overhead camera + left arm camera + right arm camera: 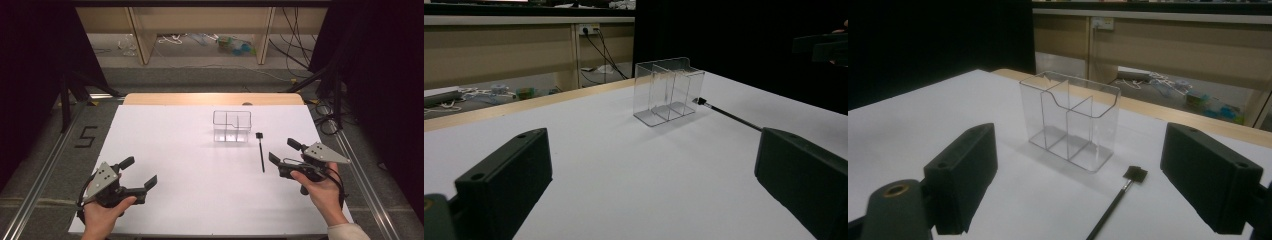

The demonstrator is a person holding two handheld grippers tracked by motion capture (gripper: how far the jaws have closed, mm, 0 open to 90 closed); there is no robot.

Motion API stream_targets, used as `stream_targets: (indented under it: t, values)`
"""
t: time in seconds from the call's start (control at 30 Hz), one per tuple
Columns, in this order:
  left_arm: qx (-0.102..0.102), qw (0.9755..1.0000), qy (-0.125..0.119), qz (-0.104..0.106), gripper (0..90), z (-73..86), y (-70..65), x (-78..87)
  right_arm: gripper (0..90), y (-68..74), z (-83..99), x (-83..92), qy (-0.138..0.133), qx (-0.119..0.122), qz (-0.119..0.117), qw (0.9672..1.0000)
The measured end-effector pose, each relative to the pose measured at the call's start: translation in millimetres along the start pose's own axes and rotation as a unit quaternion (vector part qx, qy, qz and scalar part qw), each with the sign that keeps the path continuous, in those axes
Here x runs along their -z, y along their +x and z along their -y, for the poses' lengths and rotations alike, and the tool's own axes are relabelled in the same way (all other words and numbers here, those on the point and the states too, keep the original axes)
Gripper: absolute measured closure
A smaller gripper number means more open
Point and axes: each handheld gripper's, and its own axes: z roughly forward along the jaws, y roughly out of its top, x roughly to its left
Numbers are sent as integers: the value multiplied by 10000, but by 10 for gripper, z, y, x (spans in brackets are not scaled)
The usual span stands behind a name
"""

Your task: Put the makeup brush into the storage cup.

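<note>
Clear divided holder [231, 126] is standing upright far-centre on white surface [170, 150] w/ thin black brush [260, 151] lying flat just right of it, prob. staged for pickup, while left gripper [140, 172] & right gripper [285, 152] are hovering near, both jaws wide, holding nothing

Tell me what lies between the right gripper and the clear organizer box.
Just the thin black brush, lying flat on the white table between the right gripper and the clear organizer box; otherwise bare tabletop. The high view and the right gripper view both show it.
</note>
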Motion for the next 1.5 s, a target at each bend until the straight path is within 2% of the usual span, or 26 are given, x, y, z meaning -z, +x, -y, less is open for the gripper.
stream_targets:
  t: [0.1, 0.17, 0.2, 0.23, 0.3, 0.33, 0.43, 0.57, 0.63, 0.67, 0.83, 0.87, 0.93, 1.0, 1.07, 1.1, 1.17, 1.27, 1.3, 1.33, 1.5]
  values:
    - [6, 10000, 1, 1, 16, 1, -1, -1, 164, 6, -18, -44, 41, -38, -24, 10000]
    - [3, 10000, -2, 6, 17, 0, -2, -1, 165, 5, -31, -109, -44, 0, 21, 10000]
    - [3, 10000, -16, 20, 17, 2, -2, -5, 165, 3, -37, -138, -30, -13, -32, 10000]
    - [0, 10000, -35, 40, 17, 3, -1, -9, 166, 0, -52, -166, 97, 15, 1, 10000]
    - [1, 10000, -12, 24, 17, 2, -2, -5, 167, -11, -55, -213, 23, 78, 34, 10000]
    - [6, 10000, 9, 14, 17, 1, -3, -2, 170, -7, -63, -254, 107, -1, 22, 9999]
    - [6, 10000, 7, 18, 17, 1, -4, -2, 172, -25, -74, -301, 81, 50, 35, 9999]
    - [-17, 10000, -27, 58, 17, 2, -2, -9, 173, -36, -116, -393, 165, -19, 18, 9999]
    - [-18, 10000, -17, 54, 17, 2, -3, -7, 173, -46, -126, -414, 94, 42, 56, 9999]
    - [-17, 10000, -15, 47, 17, 2, -3, -6, 173, -44, -142, -451, 52, -32, 79, 10000]
    - [-13, 10000, -18, 54, 17, 3, -5, -7, 173, -58, -172, -514, 39, 13, 90, 10000]
    - [-15, 10000, -30, 62, 17, 3, -3, -9, 174, -61, -182, -541, 125, 15, 122, 9998]
    - [-21, 10000, 19, 29, 17, 0, -6, -2, 174, -65, -177, -565, 19, 37, 154, 9999]
    - [-17, 10000, 15, 36, 17, 1, -5, -4, 175, -77, -184, -583, 149, 40, 152, 9998]
    - [-16, 10000, 16, 33, 18, 2, -6, -4, 177, -90, -174, -636, 128, -1, 204, 9997]
    - [-14, 10000, 19, 33, 18, 2, -6, -5, 179, -95, -173, -643, 237, -36, 194, 9995]
    - [-12, 10000, 27, 38, 18, 4, -6, -6, 179, -113, -167, -666, 213, 25, 228, 9995]
    - [-3, 10000, 29, 40, 18, 4, -8, -7, 187, -130, -160, -700, 380, 15, 333, 9987]
    - [-8, 10000, 34, 39, 18, 4, -7, -7, 188, -132, -155, -720, 398, -55, 310, 9987]
    - [-4, 10000, 38, 37, 18, 5, -9, -8, 188, -141, -161, -723, 532, -6, 337, 9980]
    - [-2, 10000, 45, 41, 18, 6, -9, -10, 196, -164, -168, -800, 703, -79, 416, 9966]
